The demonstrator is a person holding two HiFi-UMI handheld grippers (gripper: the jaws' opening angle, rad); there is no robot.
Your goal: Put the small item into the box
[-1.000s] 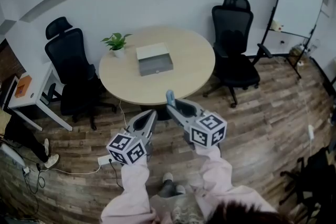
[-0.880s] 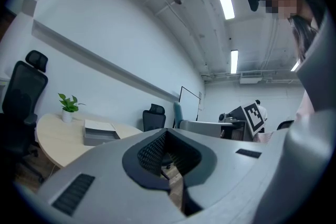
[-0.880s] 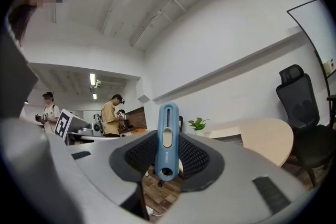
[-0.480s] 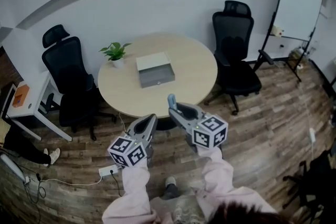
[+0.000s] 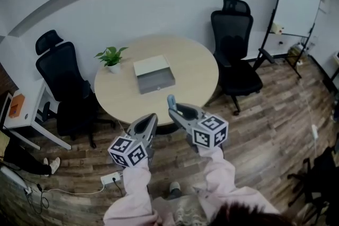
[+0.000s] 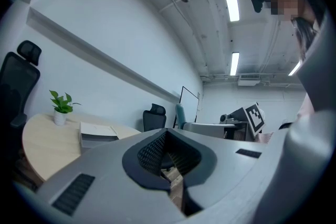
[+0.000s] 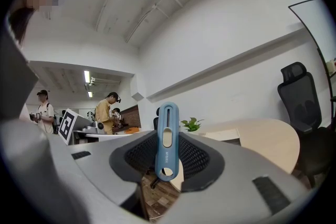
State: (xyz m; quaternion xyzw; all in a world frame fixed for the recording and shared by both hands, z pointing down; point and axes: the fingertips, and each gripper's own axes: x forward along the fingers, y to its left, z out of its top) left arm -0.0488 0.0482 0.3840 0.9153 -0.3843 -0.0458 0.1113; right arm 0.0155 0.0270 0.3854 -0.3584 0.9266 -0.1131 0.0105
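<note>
A grey box (image 5: pixel 154 74) with a pale lid lies on the round wooden table (image 5: pixel 196 74), ahead of both grippers. My right gripper (image 5: pixel 172 107) is short of the table's near edge. It is shut on a small blue slider tool (image 5: pixel 171 100) that stands upright between its pads. In the right gripper view the blue tool (image 7: pixel 167 139) sticks up from the right gripper (image 7: pixel 167 159), with the box (image 7: pixel 223 135) beyond. My left gripper (image 5: pixel 153 119) hangs beside it, shut and empty; in its own view the left gripper (image 6: pixel 169 161) faces the box (image 6: pixel 97 134).
A small potted plant (image 5: pixel 111 56) stands on the table left of the box. Black office chairs (image 5: pixel 235 45) (image 5: pixel 66 82) flank the table. A whiteboard (image 5: pixel 299 5) stands at the right, a white side desk (image 5: pixel 26 114) at the left. A power strip (image 5: pixel 112 179) lies on the floor. People (image 7: pixel 107 112) stand behind.
The whole scene has slid a little left in the head view as the person moves. Both grippers keep their pose, and the blue tool stays in the right one.
</note>
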